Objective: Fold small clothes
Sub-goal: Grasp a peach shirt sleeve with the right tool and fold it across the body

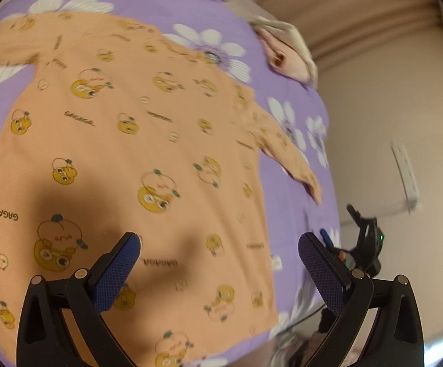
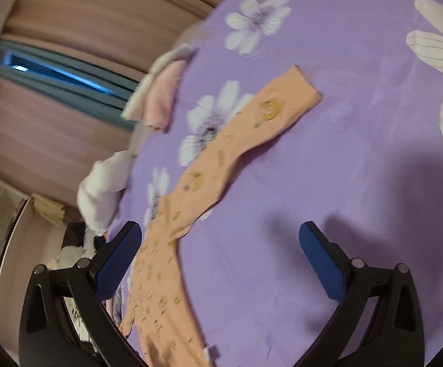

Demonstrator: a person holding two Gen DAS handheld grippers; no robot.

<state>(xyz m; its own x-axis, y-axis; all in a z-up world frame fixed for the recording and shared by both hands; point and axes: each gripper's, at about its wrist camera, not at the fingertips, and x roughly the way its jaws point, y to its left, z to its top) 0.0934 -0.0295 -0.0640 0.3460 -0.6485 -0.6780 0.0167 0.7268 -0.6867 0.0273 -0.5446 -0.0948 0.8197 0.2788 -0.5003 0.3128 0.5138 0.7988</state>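
Fingers of left gripper [image 1: 218,244] & right gripper [image 2: 220,235] spread, empty; orange shirt [image 1: 136,140] flat on bed [image 2: 359,122]. Nxt: pinch sleeve [image 2: 252,128], fold inward.

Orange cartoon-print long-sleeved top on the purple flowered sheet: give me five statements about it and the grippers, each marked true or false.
1. The orange cartoon-print long-sleeved top lies spread flat on the purple flowered bedsheet. True.
2. The left gripper is clamped on the top's hem. False: its jaws stand wide apart, holding nothing.
3. The right gripper is open. True.
4. One orange sleeve is folded across the body. False: it stretches outward over the sheet.
5. A folded pink and cream cloth lies near the sheet's edge, apart from the top. True.
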